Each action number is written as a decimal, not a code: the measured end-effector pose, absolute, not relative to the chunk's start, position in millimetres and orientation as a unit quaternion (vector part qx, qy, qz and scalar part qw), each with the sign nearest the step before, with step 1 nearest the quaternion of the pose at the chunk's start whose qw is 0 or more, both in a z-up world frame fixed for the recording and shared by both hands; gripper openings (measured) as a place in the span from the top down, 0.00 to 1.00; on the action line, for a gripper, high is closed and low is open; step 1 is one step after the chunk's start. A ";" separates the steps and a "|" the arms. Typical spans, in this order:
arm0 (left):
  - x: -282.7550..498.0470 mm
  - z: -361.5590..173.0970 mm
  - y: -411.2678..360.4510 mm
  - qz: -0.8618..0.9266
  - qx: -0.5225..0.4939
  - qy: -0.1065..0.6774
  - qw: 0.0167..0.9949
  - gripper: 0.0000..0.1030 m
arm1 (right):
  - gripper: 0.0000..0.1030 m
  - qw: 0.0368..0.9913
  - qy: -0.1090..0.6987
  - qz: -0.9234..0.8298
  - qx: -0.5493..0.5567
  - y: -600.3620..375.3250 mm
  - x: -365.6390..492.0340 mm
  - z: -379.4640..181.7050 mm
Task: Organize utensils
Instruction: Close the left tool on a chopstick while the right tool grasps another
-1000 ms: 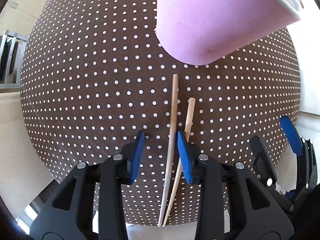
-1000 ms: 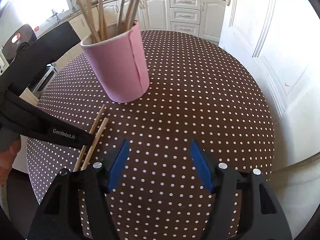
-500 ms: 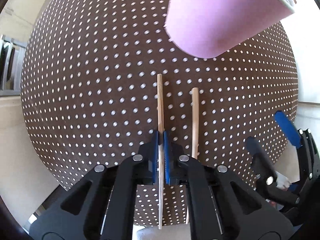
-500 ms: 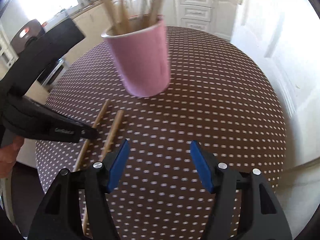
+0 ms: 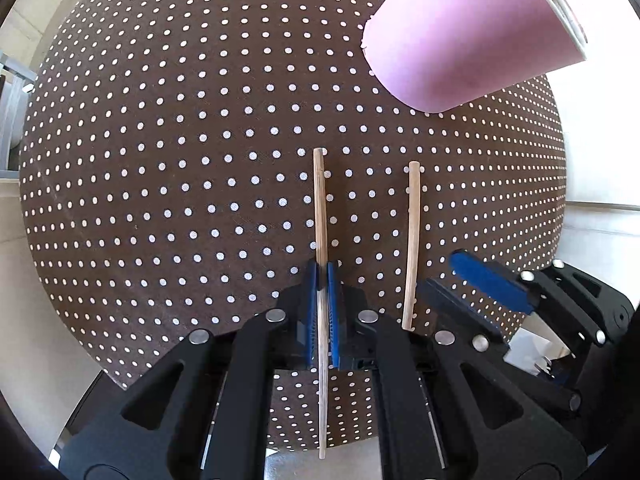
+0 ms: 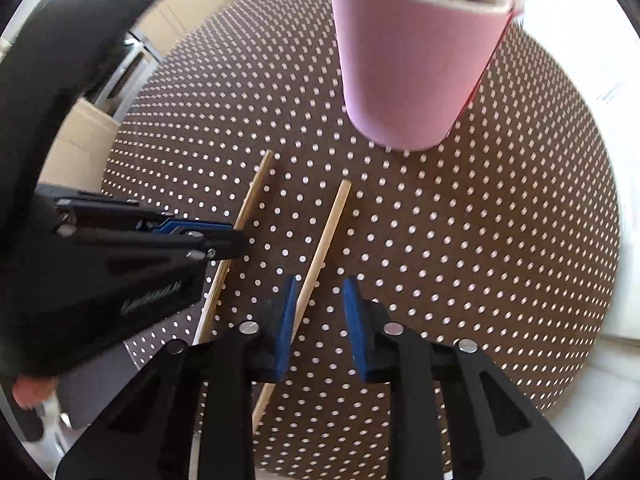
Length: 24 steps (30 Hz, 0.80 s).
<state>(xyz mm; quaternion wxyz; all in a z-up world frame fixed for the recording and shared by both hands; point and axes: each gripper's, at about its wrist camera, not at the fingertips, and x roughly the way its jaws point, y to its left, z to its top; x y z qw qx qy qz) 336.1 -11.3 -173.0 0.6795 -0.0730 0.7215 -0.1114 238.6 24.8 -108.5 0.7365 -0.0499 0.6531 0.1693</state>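
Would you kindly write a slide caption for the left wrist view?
Left claw shut on one chopstick; second chopstick lies beside it on the dotted tablecloth, near the pink cup.

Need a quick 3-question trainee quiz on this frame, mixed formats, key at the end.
1. True or false: the left tool is shut on a chopstick.
2. Multiple choice: the second chopstick is (A) in the pink cup, (B) lying on the dotted tablecloth, (C) held by the right tool.
3. Fill in: the right tool has its jaws ____, with the second chopstick beside its left finger.

Key: 1 true; 2 B; 3 open. The pink cup already holds other wooden sticks and stands on the tablecloth beyond both chopsticks.
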 end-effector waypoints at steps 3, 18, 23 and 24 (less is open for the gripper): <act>334.9 -168.6 -2.0 -0.123 -0.076 0.720 0.679 0.94 | 0.83 0.719 0.675 0.165 -0.029 30.7 248.1 -113.9; 325.7 -156.5 86.8 -0.161 -0.115 0.708 0.678 0.94 | 0.95 0.744 0.655 0.118 -0.063 53.9 254.9 -138.0; 315.2 -150.9 101.9 -0.152 -0.124 0.694 0.693 0.94 | 0.95 0.750 0.648 0.130 -0.013 36.7 259.8 -139.0; 311.7 -148.7 102.9 -0.150 -0.119 0.689 0.699 0.95 | 0.95 0.754 0.644 0.131 -0.005 32.8 261.1 -138.7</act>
